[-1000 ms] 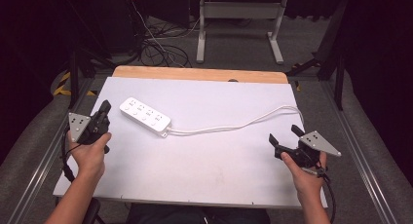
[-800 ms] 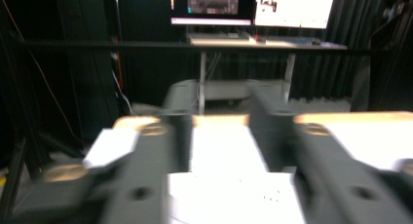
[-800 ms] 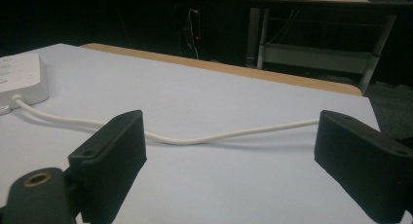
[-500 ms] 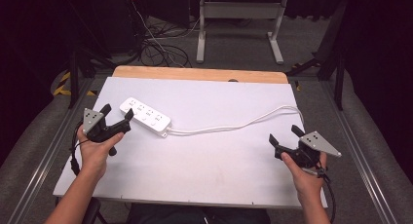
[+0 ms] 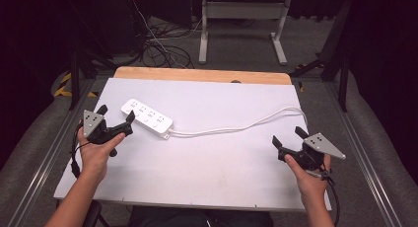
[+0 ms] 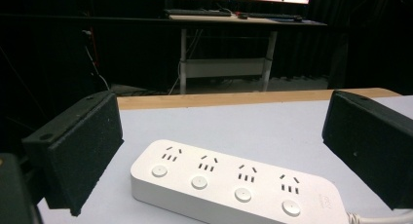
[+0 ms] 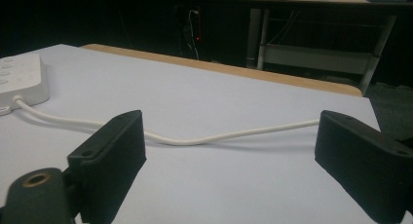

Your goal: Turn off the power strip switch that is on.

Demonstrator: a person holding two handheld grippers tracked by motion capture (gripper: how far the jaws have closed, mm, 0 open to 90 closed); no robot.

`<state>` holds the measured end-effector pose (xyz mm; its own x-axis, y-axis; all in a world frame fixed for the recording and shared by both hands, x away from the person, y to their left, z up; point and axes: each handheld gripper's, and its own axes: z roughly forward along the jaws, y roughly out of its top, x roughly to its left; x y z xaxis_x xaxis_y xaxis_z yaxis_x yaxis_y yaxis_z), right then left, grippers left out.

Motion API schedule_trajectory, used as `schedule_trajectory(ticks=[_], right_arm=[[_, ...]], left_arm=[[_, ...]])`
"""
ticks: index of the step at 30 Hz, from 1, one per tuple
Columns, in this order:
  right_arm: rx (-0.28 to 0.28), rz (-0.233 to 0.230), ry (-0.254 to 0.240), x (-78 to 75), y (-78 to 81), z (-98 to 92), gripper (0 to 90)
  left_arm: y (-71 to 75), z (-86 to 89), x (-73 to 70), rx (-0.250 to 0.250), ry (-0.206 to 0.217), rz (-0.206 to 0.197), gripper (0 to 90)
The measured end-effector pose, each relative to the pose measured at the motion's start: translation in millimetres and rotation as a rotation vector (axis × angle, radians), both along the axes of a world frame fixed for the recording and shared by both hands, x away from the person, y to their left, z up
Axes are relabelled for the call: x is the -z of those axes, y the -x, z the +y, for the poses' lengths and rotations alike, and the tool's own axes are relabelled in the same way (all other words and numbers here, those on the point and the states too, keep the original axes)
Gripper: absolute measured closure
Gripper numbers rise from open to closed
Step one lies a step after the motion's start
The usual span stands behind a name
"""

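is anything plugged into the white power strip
No, in the left gripper view all four sockets of the power strip sit bare, each with its round button beside it.

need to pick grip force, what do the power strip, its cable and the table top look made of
Power strip: hard white plastic, smooth with a slight sheen, moulded round buttons and socket slots. Cable: white, probably rubbery or PVC sheath, since it lies in soft curves. Table top: matte white sheet, maybe laminate; a wood-look board edge shows at the far side.
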<state>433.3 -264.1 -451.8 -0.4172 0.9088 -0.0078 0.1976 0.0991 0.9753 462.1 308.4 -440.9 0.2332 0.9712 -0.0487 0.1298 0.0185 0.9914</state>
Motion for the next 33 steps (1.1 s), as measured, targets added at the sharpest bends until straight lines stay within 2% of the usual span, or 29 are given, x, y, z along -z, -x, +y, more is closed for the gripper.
schedule_trajectory(ticks=[18,33], right_arm=[[-0.011,-0.012,-0.007,-0.5,0.2,0.0,3.9],[-0.013,-0.010,-0.015,-0.5,2.1,-0.9,4.0]], left_arm=[[-0.4,-0.7,1.2,0.007,0.001,0.016,1.7],[-1.3,-1.6,2.6,0.020,0.004,0.020,2.1]])
